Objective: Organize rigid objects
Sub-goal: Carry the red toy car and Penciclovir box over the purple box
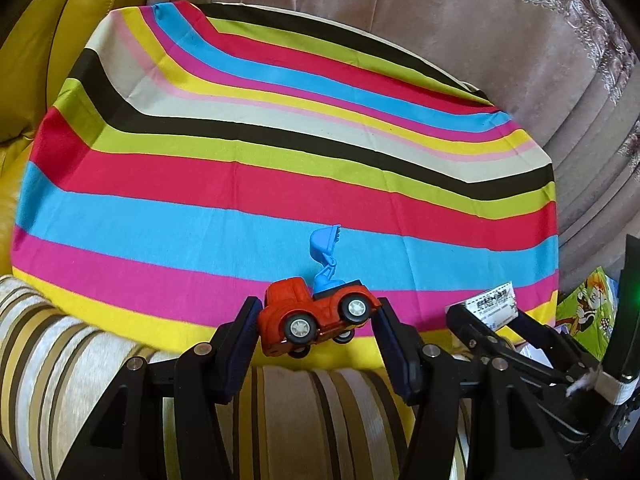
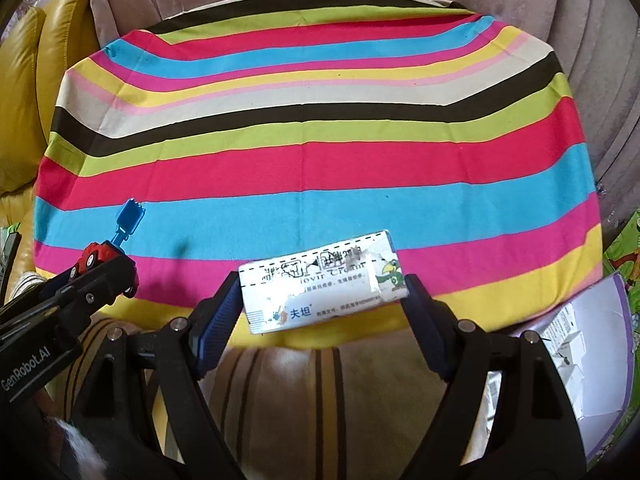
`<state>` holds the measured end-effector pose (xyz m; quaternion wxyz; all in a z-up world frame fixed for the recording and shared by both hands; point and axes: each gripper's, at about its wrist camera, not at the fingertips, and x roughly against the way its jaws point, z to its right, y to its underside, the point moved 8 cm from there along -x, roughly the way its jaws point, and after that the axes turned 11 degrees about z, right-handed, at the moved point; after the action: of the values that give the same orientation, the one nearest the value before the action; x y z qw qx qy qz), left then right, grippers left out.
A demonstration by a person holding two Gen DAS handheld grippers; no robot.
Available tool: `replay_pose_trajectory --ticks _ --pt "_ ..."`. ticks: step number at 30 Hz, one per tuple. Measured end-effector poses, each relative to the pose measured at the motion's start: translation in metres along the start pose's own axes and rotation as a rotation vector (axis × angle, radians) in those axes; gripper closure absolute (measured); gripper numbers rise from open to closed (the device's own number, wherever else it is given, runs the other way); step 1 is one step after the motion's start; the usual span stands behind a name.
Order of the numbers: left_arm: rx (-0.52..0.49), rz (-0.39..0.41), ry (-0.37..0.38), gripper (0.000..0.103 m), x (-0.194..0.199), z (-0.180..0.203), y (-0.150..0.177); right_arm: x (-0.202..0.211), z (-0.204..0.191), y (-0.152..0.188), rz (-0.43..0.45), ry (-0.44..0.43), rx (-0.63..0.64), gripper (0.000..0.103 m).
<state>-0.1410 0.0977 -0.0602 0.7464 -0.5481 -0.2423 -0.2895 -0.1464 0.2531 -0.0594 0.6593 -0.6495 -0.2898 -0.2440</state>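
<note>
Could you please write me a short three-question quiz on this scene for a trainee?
1. True or false: the left hand-held gripper holds a toy truck.
2. What does the right hand-held gripper hold: A a spoon, B a small box, C a cup?
3. Fill in: both things hang over the near edge of a ____ cloth.

Key: 1 true. 2 B. 3 striped.
</note>
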Motion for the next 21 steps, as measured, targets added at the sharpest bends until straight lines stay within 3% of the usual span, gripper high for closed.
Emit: replay_pose_trajectory --ticks 21 --pt "-0.116 0.028 0.092 0.046 0.047 0.051 0.027 0.078 0.041 0.015 0.088 0.055 -0.025 0.022"
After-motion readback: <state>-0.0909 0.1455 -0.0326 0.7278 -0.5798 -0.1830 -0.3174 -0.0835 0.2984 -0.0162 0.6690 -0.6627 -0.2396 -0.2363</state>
